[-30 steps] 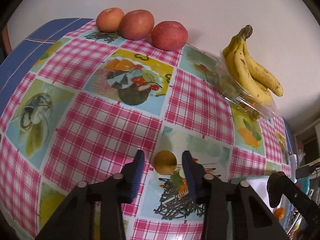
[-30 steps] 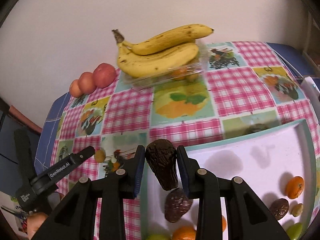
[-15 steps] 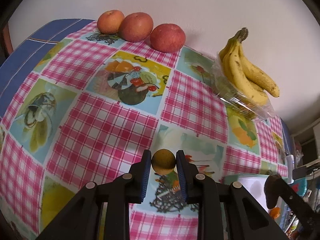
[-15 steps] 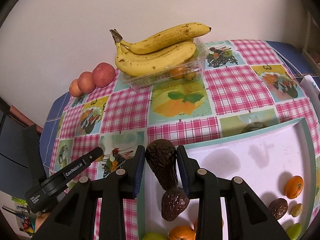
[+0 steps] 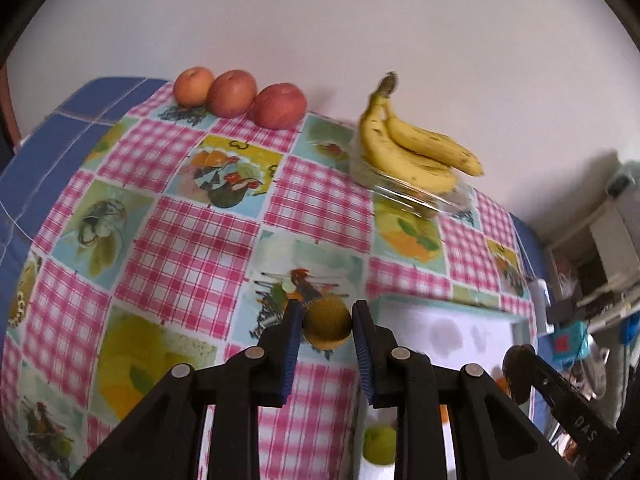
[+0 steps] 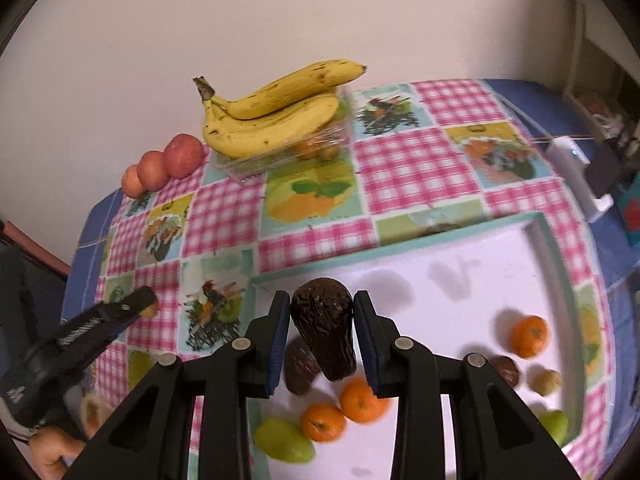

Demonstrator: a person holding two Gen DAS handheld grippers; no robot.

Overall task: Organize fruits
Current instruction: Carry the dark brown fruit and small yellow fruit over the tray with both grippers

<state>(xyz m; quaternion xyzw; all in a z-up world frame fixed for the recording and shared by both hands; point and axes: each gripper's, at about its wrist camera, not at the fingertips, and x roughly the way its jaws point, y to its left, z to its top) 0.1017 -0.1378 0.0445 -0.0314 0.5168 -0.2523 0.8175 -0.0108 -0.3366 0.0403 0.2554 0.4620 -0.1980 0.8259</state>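
Left gripper clamped on small yellow-brown fruit; right gripper clamped on dark wrinkled avocado, tray beneath.

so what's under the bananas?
The bananas lie on a clear plastic box. Small orange and greenish fruits show through its wall; how many, and the rest of its contents, are hidden.

left tool: clamped, loaded; right tool: clamped, loaded

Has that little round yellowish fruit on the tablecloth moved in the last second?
Yes. The small yellow-brown fruit sat on the tablecloth between open fingers; now the left gripper pinches it, carried toward the white tray.
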